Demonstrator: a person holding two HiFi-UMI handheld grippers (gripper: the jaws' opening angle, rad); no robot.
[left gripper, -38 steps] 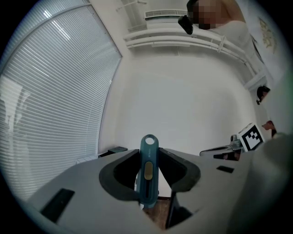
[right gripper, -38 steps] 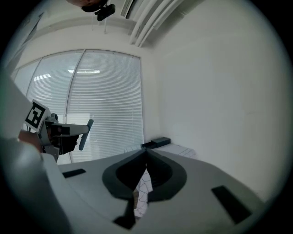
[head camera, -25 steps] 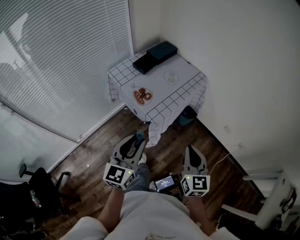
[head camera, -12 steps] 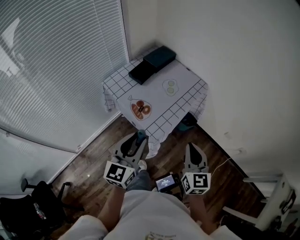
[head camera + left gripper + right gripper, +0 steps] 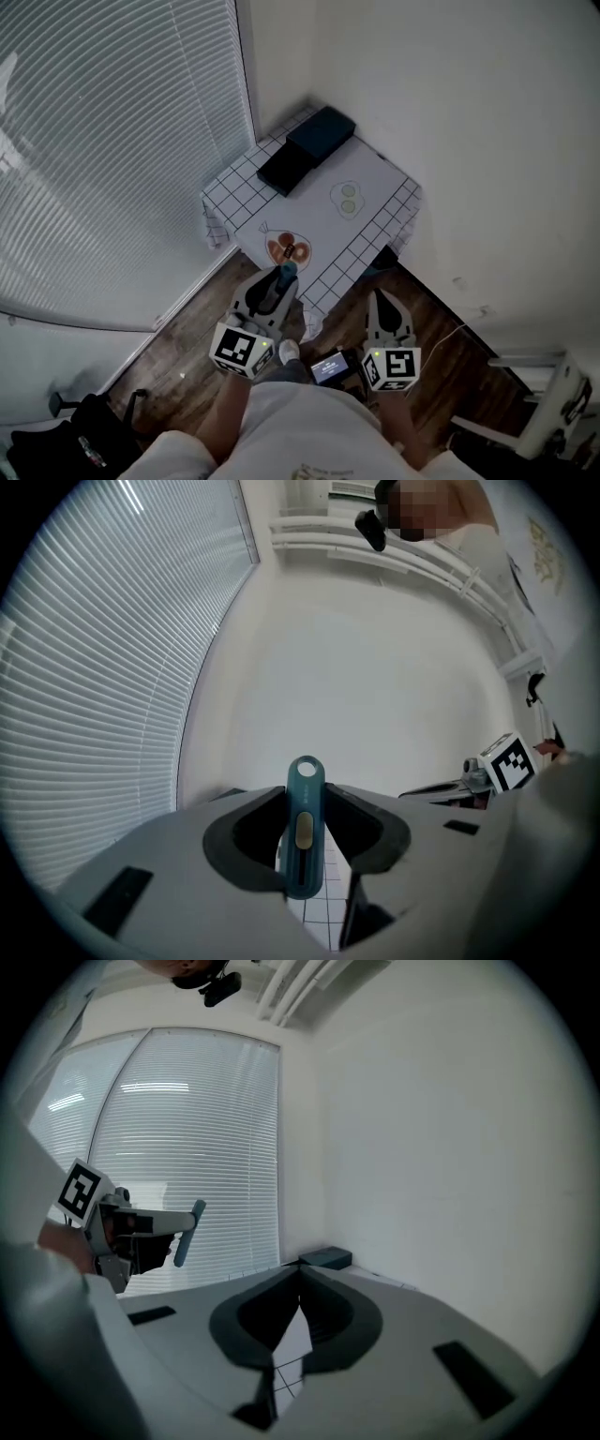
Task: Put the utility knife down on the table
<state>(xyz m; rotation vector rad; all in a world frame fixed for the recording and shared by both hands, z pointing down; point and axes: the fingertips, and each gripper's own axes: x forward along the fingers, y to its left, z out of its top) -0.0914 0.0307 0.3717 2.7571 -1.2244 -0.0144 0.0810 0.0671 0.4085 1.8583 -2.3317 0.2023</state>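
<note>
The teal utility knife [image 5: 303,822] stands upright between the jaws of my left gripper [image 5: 305,841], which is shut on it. In the head view the left gripper [image 5: 275,284] hangs just short of the near edge of the small table [image 5: 375,187] with a checked cloth, the utility knife [image 5: 284,273] sticking out of its tip. My right gripper [image 5: 384,311] floats over the wooden floor right of the left one, jaws closed with nothing between them. From the right gripper view the right gripper [image 5: 298,1283] points toward the table, and the utility knife [image 5: 185,1232] shows at left.
Two dark flat boxes [image 5: 306,148] lie at the table's far corner. A pale round print [image 5: 348,197] and an orange one [image 5: 289,251] mark the cloth. Window blinds [image 5: 112,141] fill the left; a white wall [image 5: 469,141] rises at right. A dark bin [image 5: 383,259] sits under the table.
The view has closed in on the table. My left gripper with the knife now reaches the table's near edge; the right gripper keeps its place beside it.
</note>
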